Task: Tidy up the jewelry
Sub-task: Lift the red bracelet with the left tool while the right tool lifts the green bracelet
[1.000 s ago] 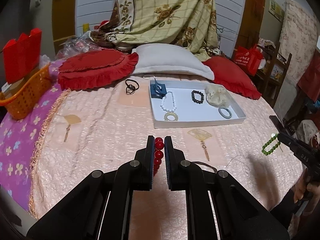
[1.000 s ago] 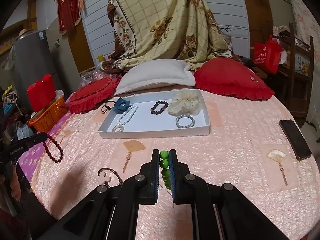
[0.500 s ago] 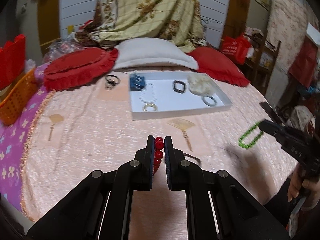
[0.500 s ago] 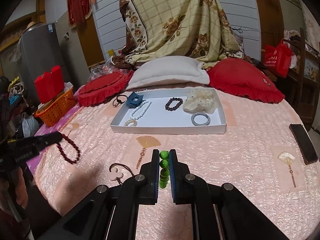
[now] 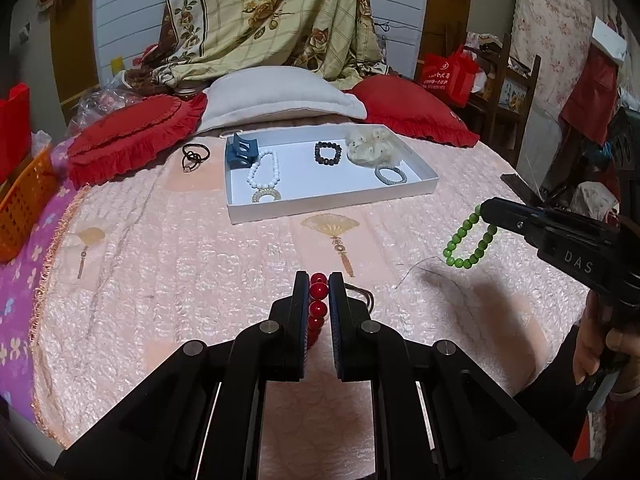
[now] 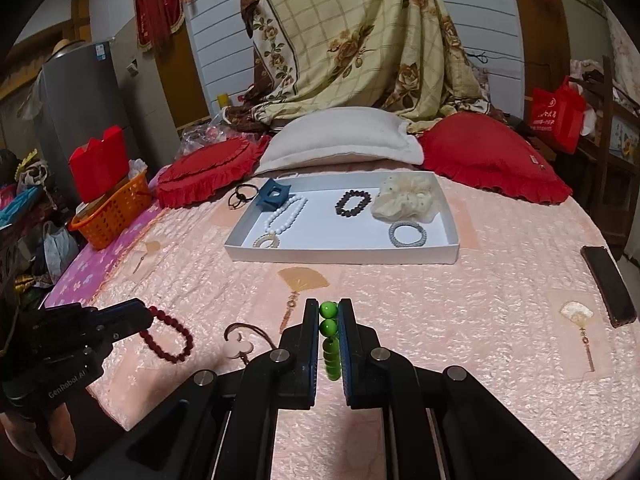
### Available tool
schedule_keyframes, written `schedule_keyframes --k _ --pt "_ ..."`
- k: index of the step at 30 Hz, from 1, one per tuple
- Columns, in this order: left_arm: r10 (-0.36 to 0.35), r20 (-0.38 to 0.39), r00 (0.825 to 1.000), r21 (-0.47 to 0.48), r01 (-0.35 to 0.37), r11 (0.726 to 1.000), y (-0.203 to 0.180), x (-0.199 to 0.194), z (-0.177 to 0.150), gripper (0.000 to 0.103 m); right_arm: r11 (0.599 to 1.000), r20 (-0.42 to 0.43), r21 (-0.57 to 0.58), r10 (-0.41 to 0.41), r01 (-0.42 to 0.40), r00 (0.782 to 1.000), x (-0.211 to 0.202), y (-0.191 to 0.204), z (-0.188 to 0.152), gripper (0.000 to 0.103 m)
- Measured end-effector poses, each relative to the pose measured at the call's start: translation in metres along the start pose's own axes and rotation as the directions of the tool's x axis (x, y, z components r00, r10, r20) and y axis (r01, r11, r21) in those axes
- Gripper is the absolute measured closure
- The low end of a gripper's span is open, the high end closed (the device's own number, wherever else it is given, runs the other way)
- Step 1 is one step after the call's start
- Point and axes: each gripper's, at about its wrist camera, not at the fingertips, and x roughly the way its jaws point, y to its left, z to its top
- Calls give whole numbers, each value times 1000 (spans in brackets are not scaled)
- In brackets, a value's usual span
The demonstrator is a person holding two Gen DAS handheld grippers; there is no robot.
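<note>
My left gripper is shut on a red bead bracelet, which hangs above the pink bedspread; the right wrist view shows that red bracelet dangling from the left gripper. My right gripper is shut on a green bead bracelet, seen as a hanging loop in the left wrist view. The white tray lies ahead in the middle of the bed, holding a blue hair claw, a white bead necklace, a dark bracelet, a cream scrunchie and a grey hair tie.
A black hair tie lies left of the tray. A pendant on a brown cord lies on the bedspread near me. A dark phone sits at the right. Red cushions and a white pillow line the back; an orange basket stands left.
The left gripper has swung right with the red bracelet, so the tray and the green bracelet sit more centrally in its view. The right gripper has shifted slightly, still gripping the green bracelet.
</note>
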Motion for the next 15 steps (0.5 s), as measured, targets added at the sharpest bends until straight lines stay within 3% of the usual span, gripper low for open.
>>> schedule_keyframes --k 15 --pt "117 -16 993 -28 -117 993 21 7 4 95 999 -15 -41 -28 27 999 13 12 -2 94"
